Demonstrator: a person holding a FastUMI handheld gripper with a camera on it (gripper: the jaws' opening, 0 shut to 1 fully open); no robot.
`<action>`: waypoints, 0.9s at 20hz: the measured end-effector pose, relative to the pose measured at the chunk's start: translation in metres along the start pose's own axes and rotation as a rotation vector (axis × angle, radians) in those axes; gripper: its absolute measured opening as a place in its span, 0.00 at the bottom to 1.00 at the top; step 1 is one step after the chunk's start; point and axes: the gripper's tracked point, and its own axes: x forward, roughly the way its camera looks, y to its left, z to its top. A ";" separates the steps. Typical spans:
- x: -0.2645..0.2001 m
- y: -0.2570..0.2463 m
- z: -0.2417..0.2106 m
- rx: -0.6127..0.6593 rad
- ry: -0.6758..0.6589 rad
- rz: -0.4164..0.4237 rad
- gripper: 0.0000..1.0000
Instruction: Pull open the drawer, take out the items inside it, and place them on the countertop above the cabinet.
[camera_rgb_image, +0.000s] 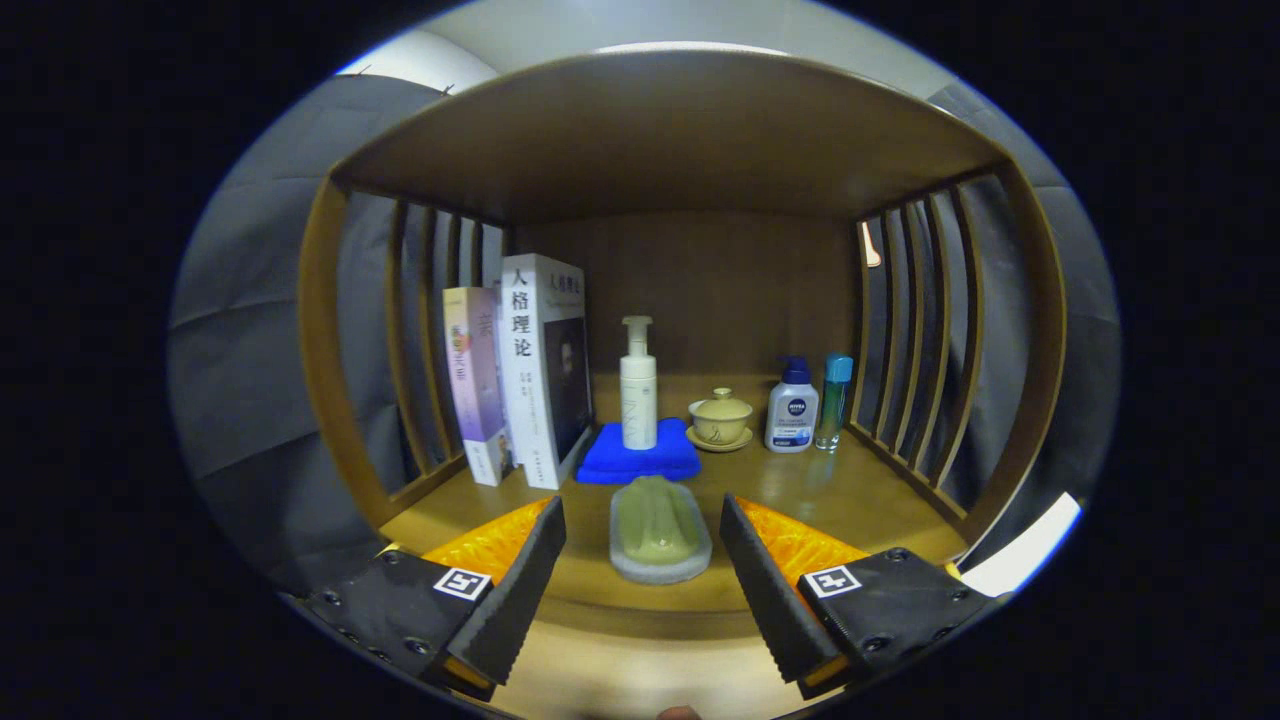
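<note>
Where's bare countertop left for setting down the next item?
Bare wood lies right of the soap dish, ahead of the lotion bottle, and left before the books. The back row is crowded. The claw is open around the dish.

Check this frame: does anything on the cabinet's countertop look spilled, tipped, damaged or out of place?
Nothing stands out. The two books stand upright, the pump bottle stands upright on the folded blue cloth, and the lidded cup and two small bottles are upright. The soap dish lies flat between the open gripper fingers.

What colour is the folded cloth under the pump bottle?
Bright blue cloth, clearest in the gripper view, beyond the open tongs.
</note>
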 end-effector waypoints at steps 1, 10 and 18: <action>-0.011 0.003 -0.001 -0.007 -0.018 0.003 0.98; -0.100 0.022 -0.027 -0.076 -0.159 -0.013 1.00; -0.153 0.018 -0.059 -0.019 -0.263 -0.025 1.00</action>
